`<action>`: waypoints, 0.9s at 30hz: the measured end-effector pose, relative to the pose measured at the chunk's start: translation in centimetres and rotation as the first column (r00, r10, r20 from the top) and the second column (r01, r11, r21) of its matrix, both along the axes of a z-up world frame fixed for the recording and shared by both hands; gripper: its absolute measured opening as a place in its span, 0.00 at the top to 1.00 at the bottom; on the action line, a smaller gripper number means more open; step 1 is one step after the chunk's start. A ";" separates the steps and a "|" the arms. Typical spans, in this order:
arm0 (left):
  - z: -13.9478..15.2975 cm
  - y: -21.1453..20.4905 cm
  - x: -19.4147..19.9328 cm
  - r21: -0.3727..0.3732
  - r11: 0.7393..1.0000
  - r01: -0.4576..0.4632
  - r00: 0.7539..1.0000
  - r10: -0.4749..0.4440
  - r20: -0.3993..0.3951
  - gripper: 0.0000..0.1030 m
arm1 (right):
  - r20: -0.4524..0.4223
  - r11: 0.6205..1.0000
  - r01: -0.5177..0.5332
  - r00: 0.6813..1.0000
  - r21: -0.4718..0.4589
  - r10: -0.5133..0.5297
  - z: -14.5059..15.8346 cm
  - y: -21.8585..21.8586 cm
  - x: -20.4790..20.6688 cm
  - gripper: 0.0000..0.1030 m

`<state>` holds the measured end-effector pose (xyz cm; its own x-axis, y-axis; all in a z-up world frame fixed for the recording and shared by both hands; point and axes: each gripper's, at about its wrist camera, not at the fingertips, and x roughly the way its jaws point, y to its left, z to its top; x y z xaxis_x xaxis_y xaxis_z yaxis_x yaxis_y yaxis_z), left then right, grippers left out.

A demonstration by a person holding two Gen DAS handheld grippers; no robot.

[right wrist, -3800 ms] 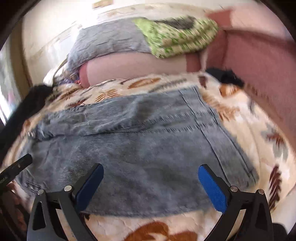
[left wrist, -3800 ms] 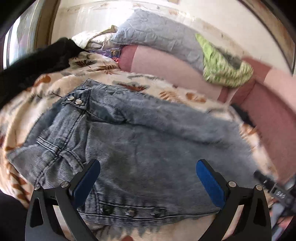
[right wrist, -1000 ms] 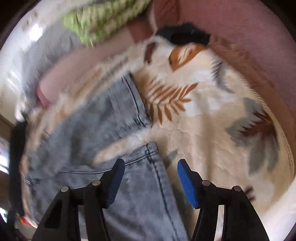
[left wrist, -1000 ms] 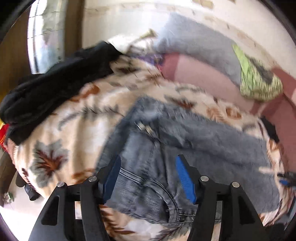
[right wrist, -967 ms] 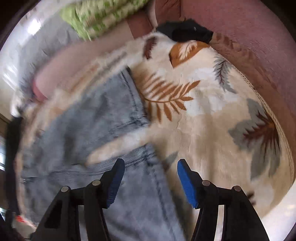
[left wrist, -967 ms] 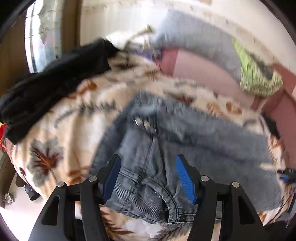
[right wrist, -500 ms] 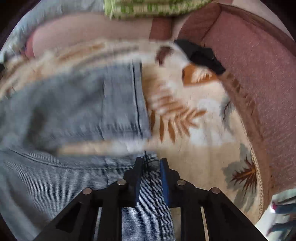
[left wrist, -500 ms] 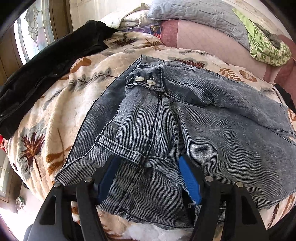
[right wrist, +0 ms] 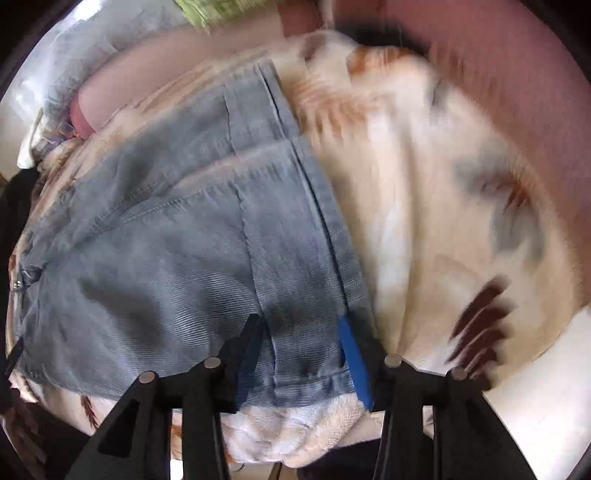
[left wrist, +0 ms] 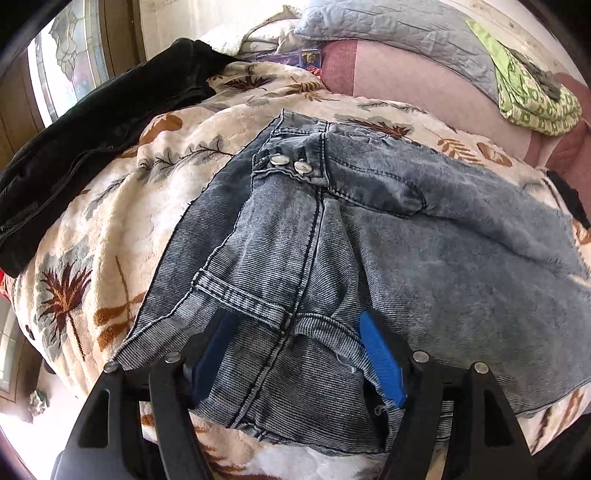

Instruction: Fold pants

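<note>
The grey-blue denim pants (left wrist: pixel 369 236) lie folded on a leaf-print blanket (left wrist: pixel 110 229). Two metal buttons (left wrist: pixel 290 163) mark the waistband at the far side. My left gripper (left wrist: pixel 295 354) is open, its blue pads either side of the near seam at the waist end, low over the fabric. In the right wrist view the pants (right wrist: pixel 166 240) show their hem end. My right gripper (right wrist: pixel 301 354) is open, its jaws straddling the near hem corner. This view is blurred.
A black garment (left wrist: pixel 103 122) lies on the blanket's left. A pink sofa back (left wrist: pixel 413 70) carries a grey quilted pillow (left wrist: pixel 388 26) and a green patterned cloth (left wrist: pixel 535 96). The maroon sofa arm (right wrist: pixel 517 74) bounds the right. The blanket's front edge is just below both grippers.
The right gripper was nearly shut on the hem half a second ago and has opened. The left gripper has dropped closer to the waist end and kept its jaws open.
</note>
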<state>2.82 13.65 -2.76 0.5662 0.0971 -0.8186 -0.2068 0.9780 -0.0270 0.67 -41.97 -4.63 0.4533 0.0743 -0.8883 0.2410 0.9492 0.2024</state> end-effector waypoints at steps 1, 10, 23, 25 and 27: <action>0.5 0.1 -0.1 -0.011 1.000 -0.002 1.000 0.002 0.009 0.30 | -0.001 1.000 -0.003 1.000 0.001 0.003 0.7 0.1 -0.1 0.53; 6.1 4.2 0.5 -0.085 0.993 -0.084 0.985 0.096 0.141 0.29 | -0.040 0.999 -0.042 0.998 0.033 0.044 0.9 0.8 1.1 0.30; 5.3 7.2 13.9 -0.197 0.978 -0.066 0.997 0.071 0.020 0.29 | 0.124 0.998 -0.054 0.991 0.031 0.049 9.0 -0.9 12.3 0.31; 4.7 7.1 16.1 -0.189 0.980 -0.060 0.998 0.061 -0.004 0.29 | 0.118 0.997 -0.071 0.991 -0.001 0.071 8.8 -0.7 16.3 0.31; 4.2 6.9 18.3 -0.167 0.984 -0.055 0.998 0.053 -0.018 0.29 | 0.106 0.996 -0.078 0.991 -0.048 0.083 8.3 -0.5 19.6 0.31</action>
<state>21.15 20.59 1.47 0.5526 -0.0117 -0.8334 -0.2607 0.9473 -0.1862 20.26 -42.48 3.67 0.5406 0.0769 -0.8378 0.1423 0.9731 0.1812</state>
